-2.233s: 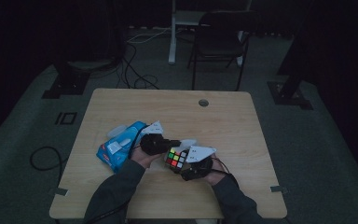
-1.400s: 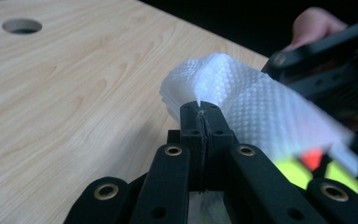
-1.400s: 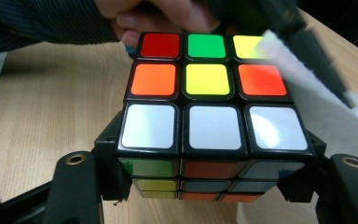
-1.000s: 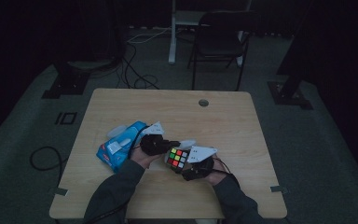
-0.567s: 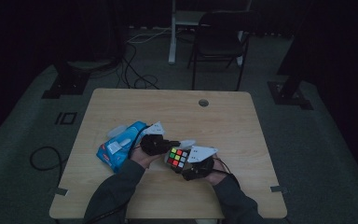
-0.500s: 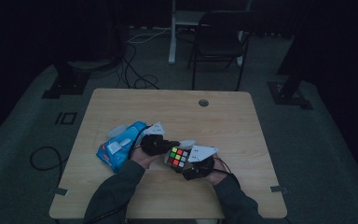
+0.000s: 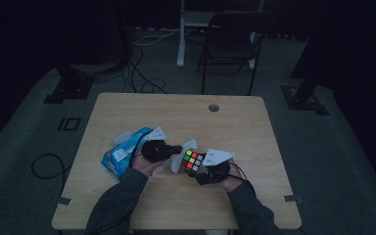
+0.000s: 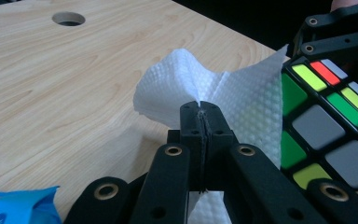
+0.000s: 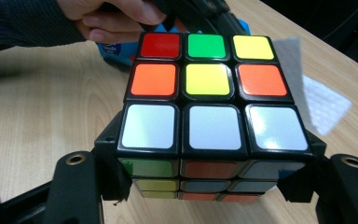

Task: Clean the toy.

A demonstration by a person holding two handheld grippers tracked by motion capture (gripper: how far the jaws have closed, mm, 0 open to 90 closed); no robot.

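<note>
High view: we held the cube [image 7: 192, 162] up over the near middle of the worktop [image 7: 235, 127] in the right gripper [image 7: 206, 171], and the left gripper [image 7: 176, 149] came in from the cube's left, its white tissue [image 7: 182, 155] touching or just short of the cube's left face; we could not tell which. A blue wipes pack [image 7: 122, 152] lay behind the left hand. Left gripper view: the fingers [image 8: 200, 122] were pinched tight on the tissue [image 8: 242, 100], with the cube [image 8: 328, 126] just beside it to the right, so the wipe needed a short sideways push. Right gripper view: the fingers [image 9: 109, 158] clamped the cube [image 9: 207, 107] by its two opposite sides, white row nearest us, tissue [image 9: 324, 105] off its right edge. We judged the left the working hand.
</note>
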